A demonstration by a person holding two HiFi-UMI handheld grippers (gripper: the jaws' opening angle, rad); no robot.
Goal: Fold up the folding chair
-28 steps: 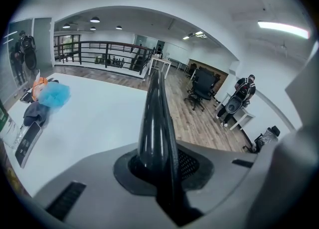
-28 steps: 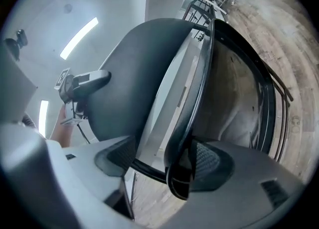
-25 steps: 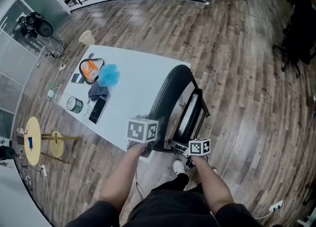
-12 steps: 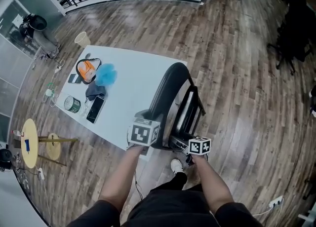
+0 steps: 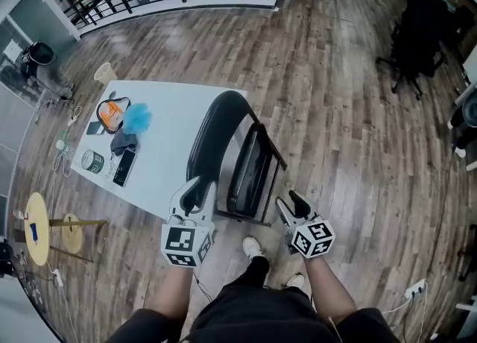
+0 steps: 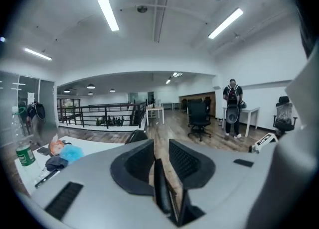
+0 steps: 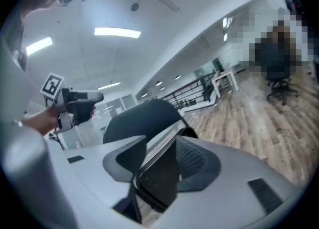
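The black folding chair stands on the wood floor beside the white table, its seat tipped up close to the curved backrest. My left gripper hangs near the backrest's near end, off the chair, jaws open with nothing between them. My right gripper is to the right of the chair's frame, apart from it, and its jaws are closing on nothing. The left gripper view looks past that gripper at the chair edge-on. The right gripper view shows the right gripper, the chair and my left gripper.
On the table lie an orange bag, a blue fluffy thing, a can and a phone. A round yellow side table stands left. My feet are just behind the chair. An office chair is far right; a person stands in the distance.
Both grippers have come off the chair's near end, risen and drawn back toward me, the right one swinging out to the right. The chair stays standing by the table.
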